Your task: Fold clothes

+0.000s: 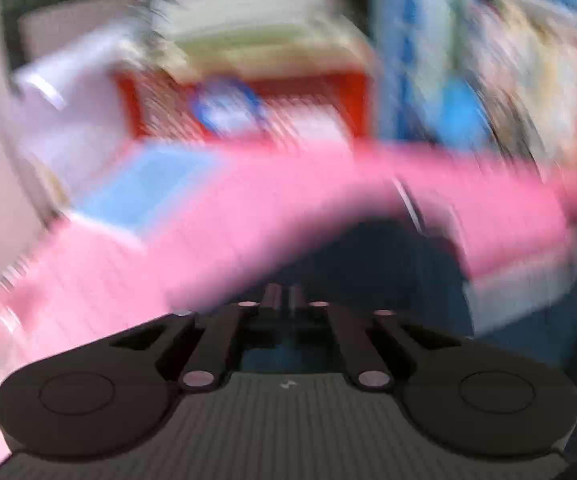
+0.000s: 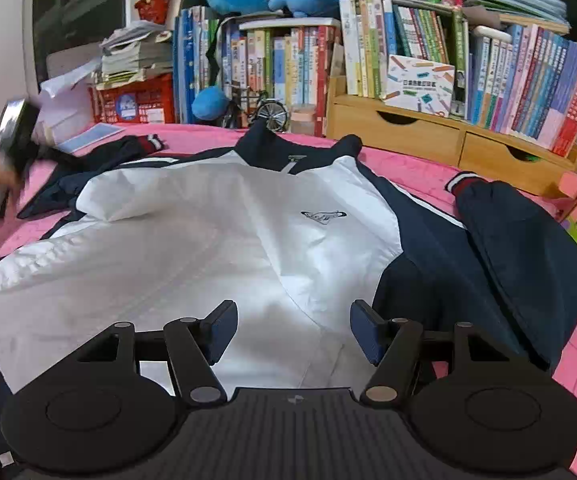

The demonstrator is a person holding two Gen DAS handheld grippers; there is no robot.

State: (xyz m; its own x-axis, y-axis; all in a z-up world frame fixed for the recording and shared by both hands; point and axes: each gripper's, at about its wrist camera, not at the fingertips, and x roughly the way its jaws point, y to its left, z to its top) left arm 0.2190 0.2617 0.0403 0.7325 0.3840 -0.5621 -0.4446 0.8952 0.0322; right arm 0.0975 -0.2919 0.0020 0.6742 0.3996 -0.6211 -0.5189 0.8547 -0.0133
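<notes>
A white and navy jacket (image 2: 216,240) lies spread flat on a pink bedcover (image 2: 416,168), collar toward the bookshelf, both sleeves out to the sides. My right gripper (image 2: 293,330) is open and empty, hovering just above the jacket's lower white front. The left gripper (image 2: 8,148) shows blurred at the far left by the left sleeve (image 2: 100,156). In the left wrist view, heavily blurred, my left gripper (image 1: 284,300) has its fingers together over dark navy cloth (image 1: 388,264); I cannot tell if cloth is pinched.
A bookshelf (image 2: 328,68) with books and blue plush toys runs along the back. A red crate (image 2: 132,100) and paper stacks stand at back left, wooden drawers (image 2: 448,136) at back right. A blue sheet (image 2: 88,136) lies on the bedcover.
</notes>
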